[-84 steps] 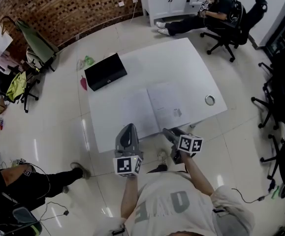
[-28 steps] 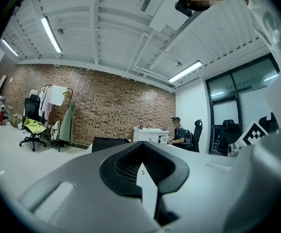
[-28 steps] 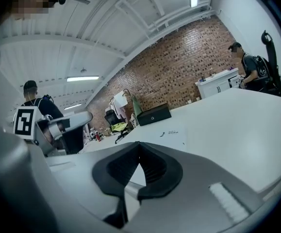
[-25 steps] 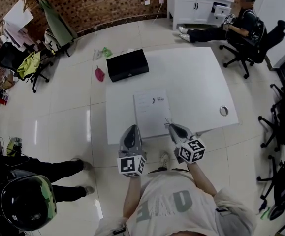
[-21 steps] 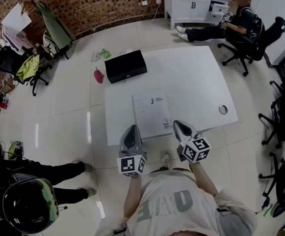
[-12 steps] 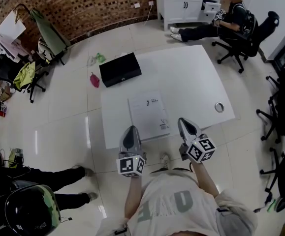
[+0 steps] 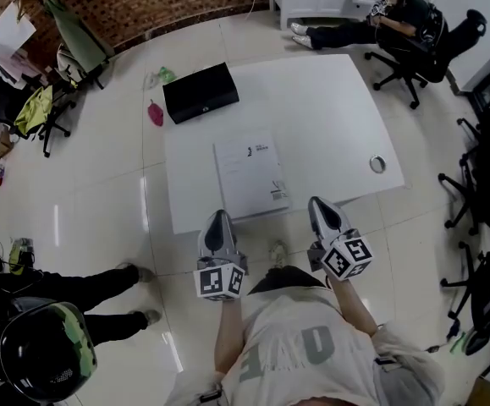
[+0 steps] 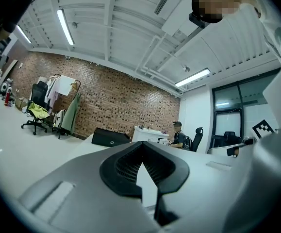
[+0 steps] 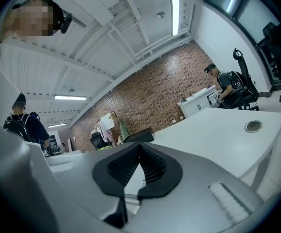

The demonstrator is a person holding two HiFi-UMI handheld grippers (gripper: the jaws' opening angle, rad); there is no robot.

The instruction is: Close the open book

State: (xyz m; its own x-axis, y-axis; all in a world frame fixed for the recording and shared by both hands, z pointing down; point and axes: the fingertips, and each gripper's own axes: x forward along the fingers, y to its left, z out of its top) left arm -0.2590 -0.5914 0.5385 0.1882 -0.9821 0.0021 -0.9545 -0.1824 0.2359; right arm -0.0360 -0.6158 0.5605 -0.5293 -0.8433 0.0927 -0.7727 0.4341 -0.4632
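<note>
Bright ceiling tubes (image 8: 65, 27) light everything evenly; fisheye edges bend.

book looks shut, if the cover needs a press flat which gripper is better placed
Left, but only narrowly. The left gripper sits just off the near left corner of the book. The right gripper is farther out to the side of the near right corner. Both are shut and empty.

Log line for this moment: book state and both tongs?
book: closed, flat on white table | left tongs: shut, empty, clear of book | right tongs: shut, empty, clear of book
</note>
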